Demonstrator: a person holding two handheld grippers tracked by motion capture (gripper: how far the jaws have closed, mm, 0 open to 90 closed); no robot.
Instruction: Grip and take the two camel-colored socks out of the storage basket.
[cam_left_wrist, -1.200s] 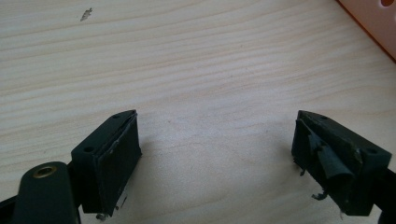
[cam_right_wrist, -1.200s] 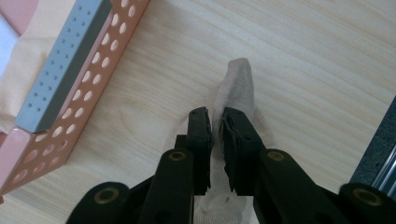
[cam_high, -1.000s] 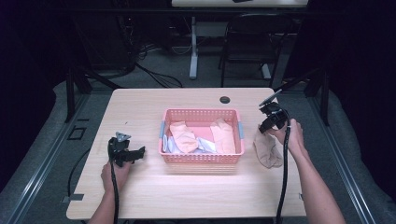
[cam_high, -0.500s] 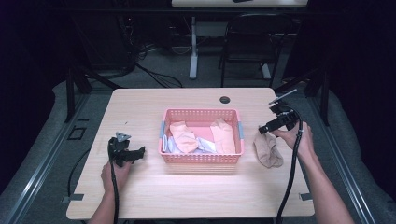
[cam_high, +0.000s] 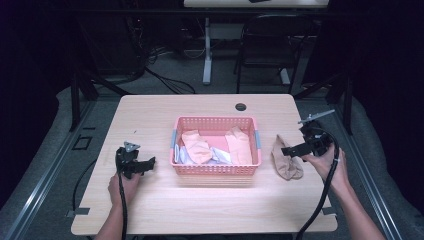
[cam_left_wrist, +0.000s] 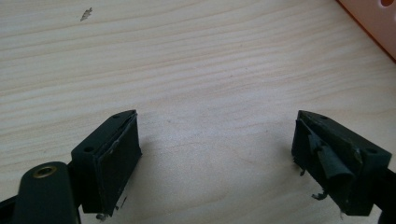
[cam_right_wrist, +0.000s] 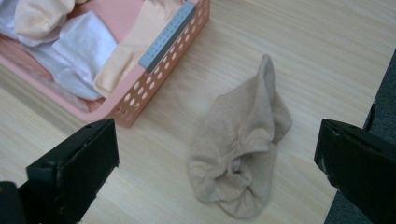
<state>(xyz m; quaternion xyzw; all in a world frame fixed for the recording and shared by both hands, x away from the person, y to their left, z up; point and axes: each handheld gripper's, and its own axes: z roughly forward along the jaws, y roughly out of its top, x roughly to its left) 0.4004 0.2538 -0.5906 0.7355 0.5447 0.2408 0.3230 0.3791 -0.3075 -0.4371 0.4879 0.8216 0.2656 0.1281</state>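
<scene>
Your right gripper (cam_high: 294, 149) has just opened and lifted off the beige sock (cam_high: 287, 161); both grippers, left gripper (cam_high: 146, 163) included, gape empty. Clear the sock fully before reaching into the pink basket (cam_high: 216, 170).

A dim lab: bare wooden table (cam_high: 150, 115), floor cables (cam_high: 160, 75), desk frames, black chair (cam_high: 265, 45) behind.

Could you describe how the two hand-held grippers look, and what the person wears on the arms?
Both are black tools with two blocky jaws lined by dark flat pads. The left gripper carries a grey three-cornered plate on top; the right gripper has a thin grey bar above it. A black cable trails from each. No sleeves show on the forearms.
</scene>
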